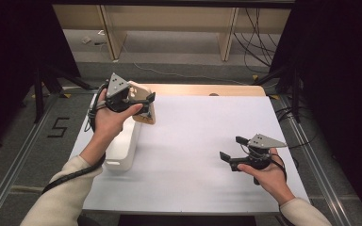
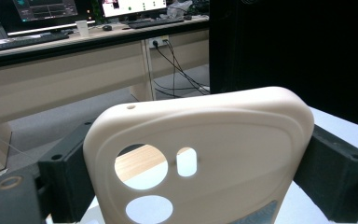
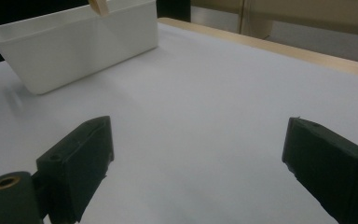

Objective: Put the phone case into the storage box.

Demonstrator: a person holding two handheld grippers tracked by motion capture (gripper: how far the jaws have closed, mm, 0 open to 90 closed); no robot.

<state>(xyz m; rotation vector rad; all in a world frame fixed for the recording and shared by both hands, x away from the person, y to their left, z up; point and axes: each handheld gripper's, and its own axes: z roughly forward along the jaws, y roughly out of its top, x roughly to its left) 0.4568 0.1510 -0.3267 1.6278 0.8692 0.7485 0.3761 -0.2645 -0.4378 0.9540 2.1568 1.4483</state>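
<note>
A beige phone case (image 2: pixel 214 154) with round camera cutouts stands clamped across its width between the two black jaws of my left gripper (image 2: pixel 191 182). From above, that gripper (image 1: pixel 147 104) holds the case (image 1: pixel 146 113) raised over the far end of a white bin (image 1: pixel 122 146) at the table's left. My right gripper (image 1: pixel 232 148) rests low over the white table at the right, jaws wide apart with nothing between them. In the right gripper view its jaws (image 3: pixel 196 168) frame bare table, with the bin (image 3: pixel 74 42) farther off.
White sheet (image 1: pixel 193 155) covers the table, with a wooden strip (image 1: pixel 207 89) along the far edge. Desks with monitors (image 2: pixel 46 9) and loose cables (image 2: pixel 177 70) lie beyond. Dark curtains flank both sides.
</note>
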